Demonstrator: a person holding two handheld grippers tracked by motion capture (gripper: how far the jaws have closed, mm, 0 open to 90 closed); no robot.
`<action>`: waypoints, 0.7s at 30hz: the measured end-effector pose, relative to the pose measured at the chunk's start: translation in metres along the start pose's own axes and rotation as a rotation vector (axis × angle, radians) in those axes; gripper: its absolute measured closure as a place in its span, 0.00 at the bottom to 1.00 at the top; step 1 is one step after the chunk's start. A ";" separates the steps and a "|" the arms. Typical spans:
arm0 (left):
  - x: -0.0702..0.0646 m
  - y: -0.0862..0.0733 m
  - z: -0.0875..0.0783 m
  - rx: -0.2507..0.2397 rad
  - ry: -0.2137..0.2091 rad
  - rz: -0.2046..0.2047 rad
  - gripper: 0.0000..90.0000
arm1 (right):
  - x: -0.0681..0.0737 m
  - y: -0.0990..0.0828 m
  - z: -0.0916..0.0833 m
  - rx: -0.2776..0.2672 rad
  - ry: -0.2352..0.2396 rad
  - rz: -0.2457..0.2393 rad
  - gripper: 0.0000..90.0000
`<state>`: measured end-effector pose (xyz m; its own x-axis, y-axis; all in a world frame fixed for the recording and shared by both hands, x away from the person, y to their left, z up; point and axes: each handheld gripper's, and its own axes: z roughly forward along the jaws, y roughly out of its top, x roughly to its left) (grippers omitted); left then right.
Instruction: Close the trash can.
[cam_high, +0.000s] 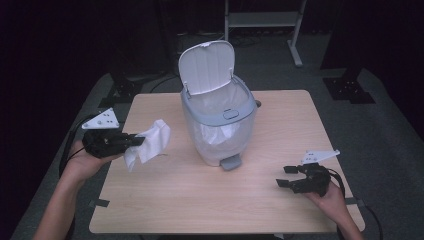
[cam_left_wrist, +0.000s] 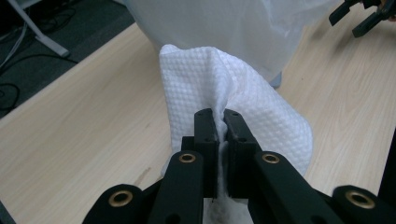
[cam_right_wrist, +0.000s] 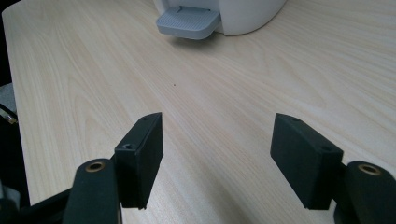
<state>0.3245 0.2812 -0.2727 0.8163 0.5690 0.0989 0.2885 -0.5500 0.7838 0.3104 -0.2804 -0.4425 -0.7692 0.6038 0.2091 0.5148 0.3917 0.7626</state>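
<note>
At the left, the left gripper (cam_high: 131, 140) pinches a white paper towel (cam_high: 150, 142) between its two jaws, which are pressed together on a fold of it. The towel hangs above the left part of the wooden table (cam_high: 210, 200), near the small trash bin (cam_high: 218, 117). It looks very light and soft, with an embossed surface that should not slip easily, but it can tear or slide out if only a thin edge is held; I think a bunched fold, as here, is the better place to grip. The bin stands in the middle, its lid (cam_high: 207, 66) open upright, a plastic liner inside. At the right, the right gripper (cam_high: 286, 176) rests low with its jaws spread apart, holding nothing.
</note>
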 end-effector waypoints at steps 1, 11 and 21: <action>0.000 0.003 -0.002 0.004 0.001 0.009 0.95 | 0.000 0.000 0.000 0.002 0.000 -0.002 0.37; 0.001 0.022 -0.013 -0.013 0.010 0.025 0.95 | 0.001 0.001 0.000 0.002 -0.002 -0.010 0.37; 0.002 0.046 -0.023 -0.022 0.017 0.042 0.94 | -0.001 0.001 0.000 -0.001 0.001 -0.009 0.37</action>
<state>0.3280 0.2714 -0.2226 0.8192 0.5556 0.1424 0.2423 -0.5602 0.7921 0.3115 -0.2806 -0.4423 -0.7743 0.5994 0.2030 0.5074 0.3962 0.7652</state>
